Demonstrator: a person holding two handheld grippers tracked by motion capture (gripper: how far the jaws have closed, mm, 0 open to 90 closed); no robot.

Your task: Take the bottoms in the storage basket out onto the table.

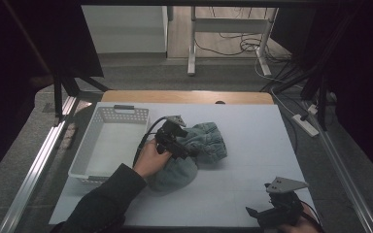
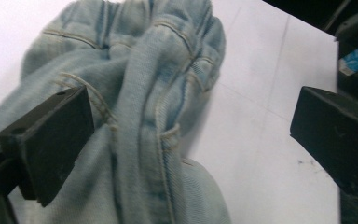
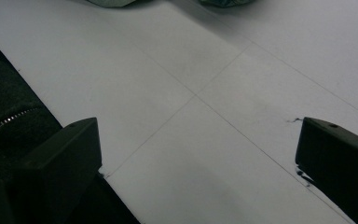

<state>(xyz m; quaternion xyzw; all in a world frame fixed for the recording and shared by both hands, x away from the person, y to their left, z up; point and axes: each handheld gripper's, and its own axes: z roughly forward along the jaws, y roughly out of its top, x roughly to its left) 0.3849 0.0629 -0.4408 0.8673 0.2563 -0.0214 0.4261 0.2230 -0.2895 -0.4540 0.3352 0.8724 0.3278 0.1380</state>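
Note:
A crumpled pair of light blue jeans lies in the middle of the white table. A hand holds my left gripper right on top of the bundle. In the left gripper view the jeans bulge up between the two wide-apart jaws, so this gripper is open. My right gripper hovers at the table's front right corner, far from the jeans. In the right gripper view it stands open over bare table, and the edge of the jeans shows at the top.
A white slotted basket stands at the left of the table, close to the jeans. A dark sleeve with a zipper lies beside the right gripper's left jaw. Cables and table legs stand on the floor beyond the far edge.

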